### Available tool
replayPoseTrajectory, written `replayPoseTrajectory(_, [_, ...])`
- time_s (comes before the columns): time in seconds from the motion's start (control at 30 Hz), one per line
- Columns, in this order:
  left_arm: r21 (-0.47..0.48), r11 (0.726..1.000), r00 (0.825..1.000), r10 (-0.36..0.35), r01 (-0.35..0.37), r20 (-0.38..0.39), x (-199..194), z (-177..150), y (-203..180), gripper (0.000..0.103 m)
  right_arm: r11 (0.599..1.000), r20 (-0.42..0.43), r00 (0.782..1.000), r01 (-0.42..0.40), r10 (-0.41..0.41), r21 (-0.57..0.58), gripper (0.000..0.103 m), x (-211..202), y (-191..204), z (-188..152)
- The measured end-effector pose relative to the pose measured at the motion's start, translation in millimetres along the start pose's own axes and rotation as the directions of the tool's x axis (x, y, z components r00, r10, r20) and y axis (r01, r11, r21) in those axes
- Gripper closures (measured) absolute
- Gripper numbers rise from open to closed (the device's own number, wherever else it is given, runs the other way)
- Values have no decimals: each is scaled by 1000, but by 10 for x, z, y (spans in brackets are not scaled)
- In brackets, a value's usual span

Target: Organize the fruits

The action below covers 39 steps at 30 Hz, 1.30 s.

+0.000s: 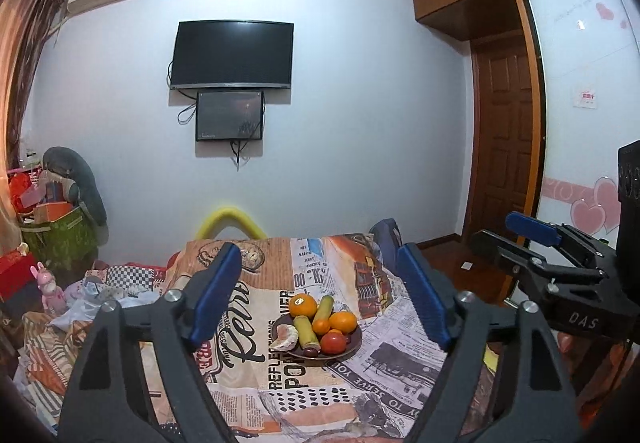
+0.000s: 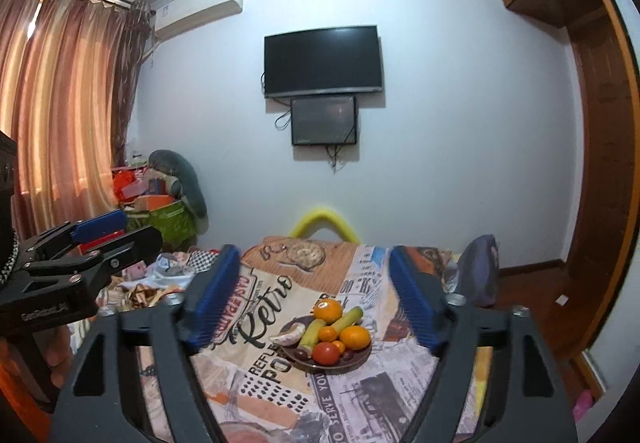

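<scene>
A dark plate (image 1: pixel 352 347) on the printed tablecloth holds oranges (image 1: pixel 302 305), green sugarcane-like sticks (image 1: pixel 306 331), a red tomato (image 1: pixel 333 342), a peeled segment piece (image 1: pixel 285 337) and dark small fruits. It also shows in the right wrist view (image 2: pixel 360 359). My left gripper (image 1: pixel 320 297) is open and empty, held back from the plate, which lies between its blue pads. My right gripper (image 2: pixel 314 297) is open and empty, likewise back from the plate. The right gripper also shows at the right of the left view (image 1: pixel 532 239), and the left gripper at the left of the right view (image 2: pixel 108 229).
The table (image 1: pixel 280 395) carries a newspaper-print cloth. Clutter, boxes and a green bin (image 1: pixel 60 239) stand at the left. A TV (image 1: pixel 232 55) hangs on the far wall. A wooden door and wardrobe (image 1: pixel 504 131) are at the right. A yellow chair back (image 1: pixel 230 223) is behind the table.
</scene>
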<state>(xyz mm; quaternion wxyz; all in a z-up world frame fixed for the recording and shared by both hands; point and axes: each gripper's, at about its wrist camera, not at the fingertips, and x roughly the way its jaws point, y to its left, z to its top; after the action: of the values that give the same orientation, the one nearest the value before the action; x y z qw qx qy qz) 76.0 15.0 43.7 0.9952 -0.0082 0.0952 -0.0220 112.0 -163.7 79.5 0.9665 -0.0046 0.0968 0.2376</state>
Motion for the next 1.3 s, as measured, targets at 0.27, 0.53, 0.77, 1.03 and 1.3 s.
replayPoseTrajectory(0.27, [-5, 1000, 1000, 15, -15, 11, -112, -29, -8, 4, 998, 29, 998, 60, -60, -5, 0, -66, 18, -5])
replayPoseTrajectory(0.53, [-13, 1000, 1000, 22, -22, 9, -163, -67, -8, 1, 998, 31, 997, 65, -64, -2, 0, -182, 12, -48])
replayPoseTrajectory(0.77, [-11, 999, 999, 32, -32, 3, -175, -107, -10, 0, 998, 30, 998, 64, -64, -3, 0, -206, 16, -51])
replayPoseTrajectory(1.03, [-7, 999, 999, 38, -38, 0, -173, -112, -16, 0, 998, 19, 998, 62, -62, 1, 0, -207, 14, -51])
replayPoseTrajectory(1.3, [-9, 999, 999, 34, -34, -1, -170, -117, -15, 0, 998, 17, 998, 64, -64, 1, 0, -199, 14, -55])
